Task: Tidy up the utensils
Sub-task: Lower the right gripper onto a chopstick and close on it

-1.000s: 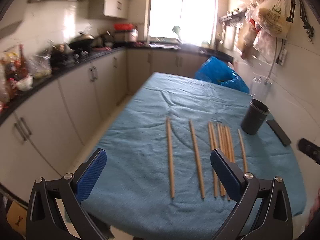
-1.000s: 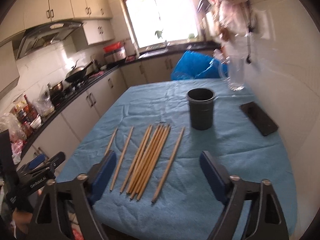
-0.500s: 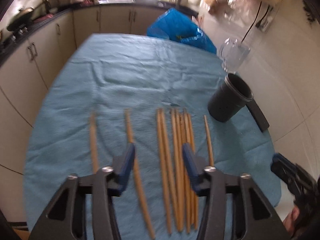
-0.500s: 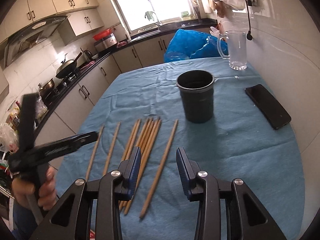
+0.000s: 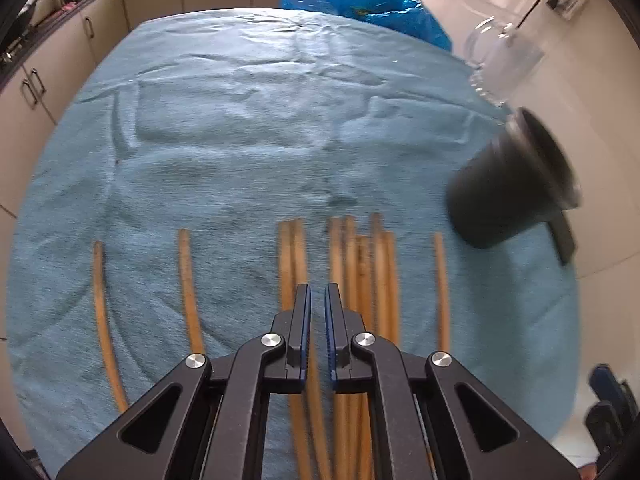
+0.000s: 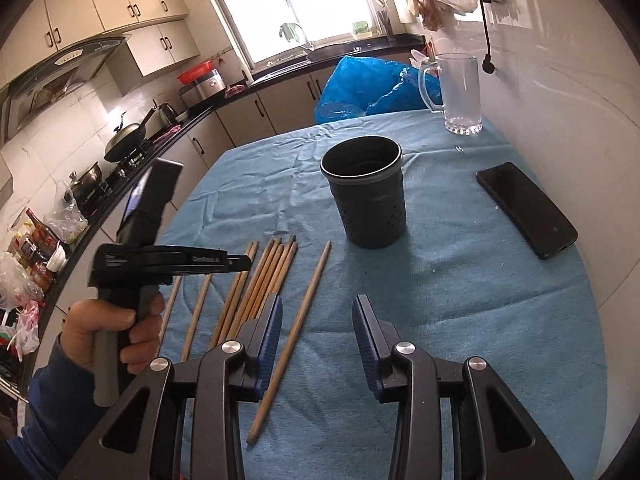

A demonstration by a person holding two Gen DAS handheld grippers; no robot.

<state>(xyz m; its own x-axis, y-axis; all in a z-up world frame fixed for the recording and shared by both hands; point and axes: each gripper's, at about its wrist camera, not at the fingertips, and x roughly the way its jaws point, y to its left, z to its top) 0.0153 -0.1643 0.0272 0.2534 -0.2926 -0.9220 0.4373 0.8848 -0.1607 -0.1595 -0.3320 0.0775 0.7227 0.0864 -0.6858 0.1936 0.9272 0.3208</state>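
Several wooden chopsticks [image 5: 360, 280] lie side by side on the blue cloth [image 5: 240, 140], also seen in the right wrist view [image 6: 264, 280]. A dark perforated holder cup [image 6: 366, 196] stands upright behind them; in the left wrist view the cup [image 5: 508, 188] is at the right. My left gripper [image 5: 317, 300] hovers over the middle chopsticks with its jaws almost together and nothing between them; it also shows in the right wrist view [image 6: 240, 262]. My right gripper [image 6: 318, 316] is open above a single chopstick [image 6: 298, 328] lying apart at the right.
A black phone [image 6: 526, 208] lies on the cloth at the right near the wall. A glass mug [image 6: 460, 92] and a blue plastic bag [image 6: 360, 88] stand at the table's far end. Kitchen counters and cabinets run along the left.
My left gripper has closed from wide open to nearly shut and moved in low over the chopsticks. My right gripper narrowed, then opened wider, and moved toward the single chopstick.
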